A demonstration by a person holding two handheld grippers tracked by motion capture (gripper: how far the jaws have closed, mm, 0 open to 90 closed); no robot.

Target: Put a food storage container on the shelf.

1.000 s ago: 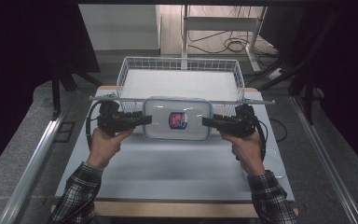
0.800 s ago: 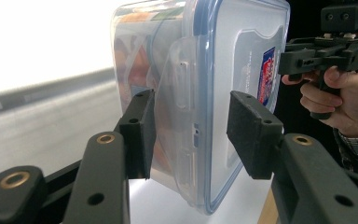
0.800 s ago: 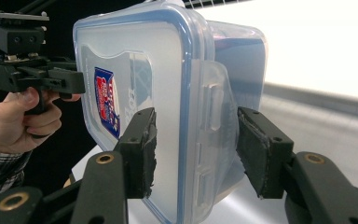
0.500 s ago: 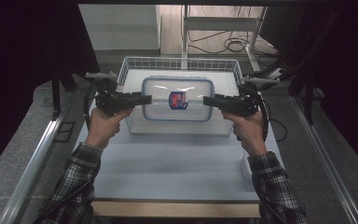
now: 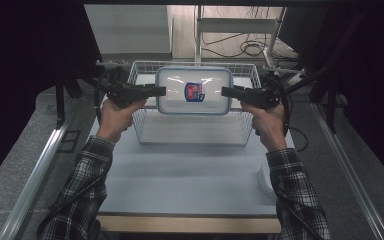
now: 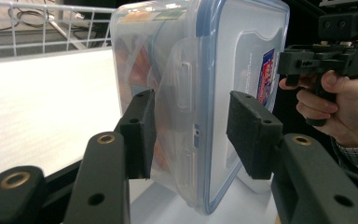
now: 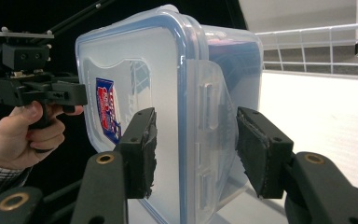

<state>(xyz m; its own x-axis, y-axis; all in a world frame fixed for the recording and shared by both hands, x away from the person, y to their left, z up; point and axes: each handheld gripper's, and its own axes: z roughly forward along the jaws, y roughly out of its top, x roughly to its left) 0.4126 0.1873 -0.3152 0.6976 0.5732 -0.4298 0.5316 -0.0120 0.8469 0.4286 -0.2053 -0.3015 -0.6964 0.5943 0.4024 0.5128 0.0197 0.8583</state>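
Observation:
A clear plastic container (image 5: 194, 91) with a blue-sealed lid and a red and blue sticker hangs in the air over the wire basket (image 5: 195, 141). My left gripper (image 5: 162, 91) clamps its left end and my right gripper (image 5: 225, 92) clamps its right end. In the left gripper view the container (image 6: 205, 93) stands on edge between the pads of the left gripper (image 6: 191, 135), over a side latch. The right gripper view has the same container (image 7: 135, 84) pinched by the right gripper (image 7: 196, 149) at the opposite latch.
The white wire basket stands at the far middle of the pale table (image 5: 180, 180). Metal rails run along both sides of the table. Cables lie on the floor beyond the basket. Dark curtains close off left and right.
Both hands have raised the container off the table and carried it away from the person, from in front of the basket to above it. The grip on both ends is the same.

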